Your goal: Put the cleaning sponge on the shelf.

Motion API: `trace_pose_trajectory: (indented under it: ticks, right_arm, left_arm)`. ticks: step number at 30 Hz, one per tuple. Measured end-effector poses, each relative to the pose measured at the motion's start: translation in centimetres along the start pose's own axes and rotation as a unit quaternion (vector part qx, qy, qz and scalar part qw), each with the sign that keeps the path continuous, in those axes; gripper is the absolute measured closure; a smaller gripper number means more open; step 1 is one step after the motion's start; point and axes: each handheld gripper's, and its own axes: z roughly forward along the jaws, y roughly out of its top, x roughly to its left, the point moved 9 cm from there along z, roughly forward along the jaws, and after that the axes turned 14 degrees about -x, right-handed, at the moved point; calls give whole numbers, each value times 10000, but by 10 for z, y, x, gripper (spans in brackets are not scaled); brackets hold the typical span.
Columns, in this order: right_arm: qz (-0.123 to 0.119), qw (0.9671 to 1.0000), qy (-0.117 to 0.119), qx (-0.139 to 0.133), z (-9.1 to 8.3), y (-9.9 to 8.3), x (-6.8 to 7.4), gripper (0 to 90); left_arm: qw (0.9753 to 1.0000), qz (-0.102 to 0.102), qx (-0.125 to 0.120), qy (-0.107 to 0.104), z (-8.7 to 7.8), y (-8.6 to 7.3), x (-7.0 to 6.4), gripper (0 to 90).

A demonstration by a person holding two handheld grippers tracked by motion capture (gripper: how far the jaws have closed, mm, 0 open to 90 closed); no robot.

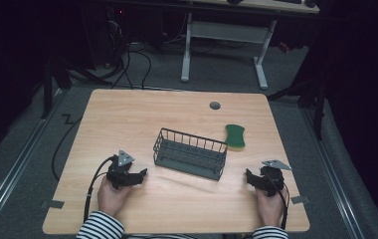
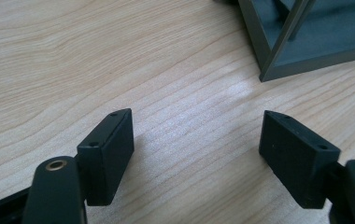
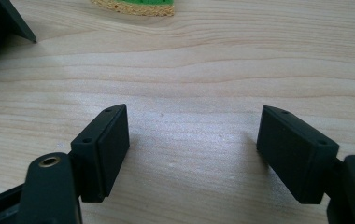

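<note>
A dark grey wire basket stands near the middle of the wooden table; its corner appears at the upper right of the left gripper view. A green sponge with a tan underside lies flat just right of the basket, and its near edge peeks in at the top of the right gripper view. My left gripper rests low on the table left of the basket, open, with bare wood between its jaws. On the basket's right, my right gripper also rests open over bare wood.
A round grey grommet sits in the tabletop near its far edge. Cables trail from both grippers toward the front edge. Beyond the table are a dark floor with cables and the white legs of another desk.
</note>
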Motion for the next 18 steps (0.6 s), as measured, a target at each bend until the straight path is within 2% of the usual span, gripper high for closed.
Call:
trace_pose_trajectory:
  ticks: [18]
  right_arm:
    - [0, 10000, 31, 1, 0, 0, 1, 257]
  left_arm:
    - [10000, -14, -11, 13, 0, 0, 0, 280]
